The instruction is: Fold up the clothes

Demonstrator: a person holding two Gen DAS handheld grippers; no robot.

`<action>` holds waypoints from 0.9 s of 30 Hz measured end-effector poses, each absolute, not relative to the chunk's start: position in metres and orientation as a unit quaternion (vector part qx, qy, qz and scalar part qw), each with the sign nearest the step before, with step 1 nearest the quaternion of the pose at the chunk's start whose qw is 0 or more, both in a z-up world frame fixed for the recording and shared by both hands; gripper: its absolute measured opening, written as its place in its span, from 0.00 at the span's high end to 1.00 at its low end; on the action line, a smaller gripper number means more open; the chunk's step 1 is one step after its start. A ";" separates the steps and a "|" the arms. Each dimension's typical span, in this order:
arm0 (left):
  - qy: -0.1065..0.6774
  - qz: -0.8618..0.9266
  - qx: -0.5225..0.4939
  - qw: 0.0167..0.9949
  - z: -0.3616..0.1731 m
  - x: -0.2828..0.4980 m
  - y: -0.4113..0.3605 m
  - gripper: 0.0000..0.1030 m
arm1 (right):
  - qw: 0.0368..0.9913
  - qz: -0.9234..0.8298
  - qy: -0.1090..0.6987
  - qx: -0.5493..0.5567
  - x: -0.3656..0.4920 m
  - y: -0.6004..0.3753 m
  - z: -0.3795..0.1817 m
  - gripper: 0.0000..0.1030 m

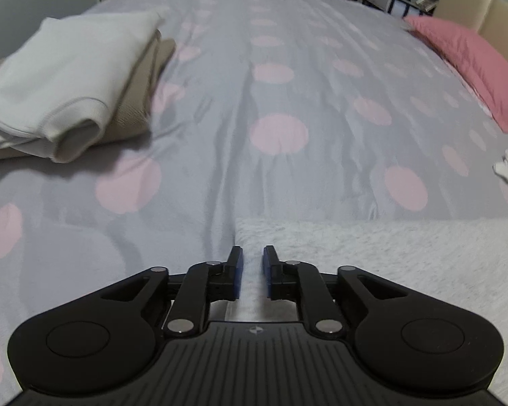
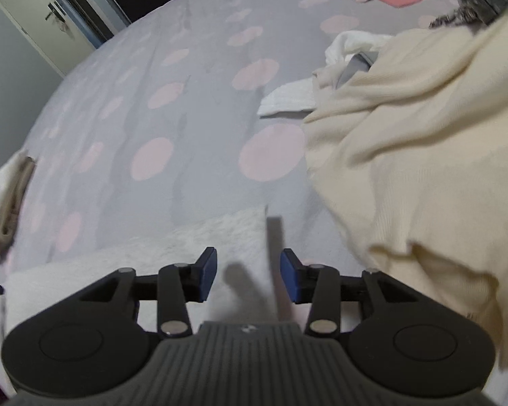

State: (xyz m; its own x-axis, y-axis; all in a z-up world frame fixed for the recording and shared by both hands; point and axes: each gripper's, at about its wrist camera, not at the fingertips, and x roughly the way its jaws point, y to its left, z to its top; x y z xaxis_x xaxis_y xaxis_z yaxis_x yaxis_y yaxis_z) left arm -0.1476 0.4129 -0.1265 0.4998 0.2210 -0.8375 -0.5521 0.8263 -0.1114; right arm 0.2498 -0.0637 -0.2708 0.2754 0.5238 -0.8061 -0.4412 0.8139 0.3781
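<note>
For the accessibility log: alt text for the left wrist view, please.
The left claw, narrowly parted, pinches an edge of a fluffy white garment lying on a grey bedspread with pink dots. A folded stack of white and beige clothes sits at far left, a pink pillow at right.

Open bedspread point(image 1: 288, 77) between clothing piles point(image 1: 67, 81)
</note>
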 end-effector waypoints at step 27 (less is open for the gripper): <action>0.437 0.192 -0.172 0.862 -0.106 -0.172 0.349 0.78 | 0.729 0.357 0.582 0.040 0.220 -0.077 -0.296 0.90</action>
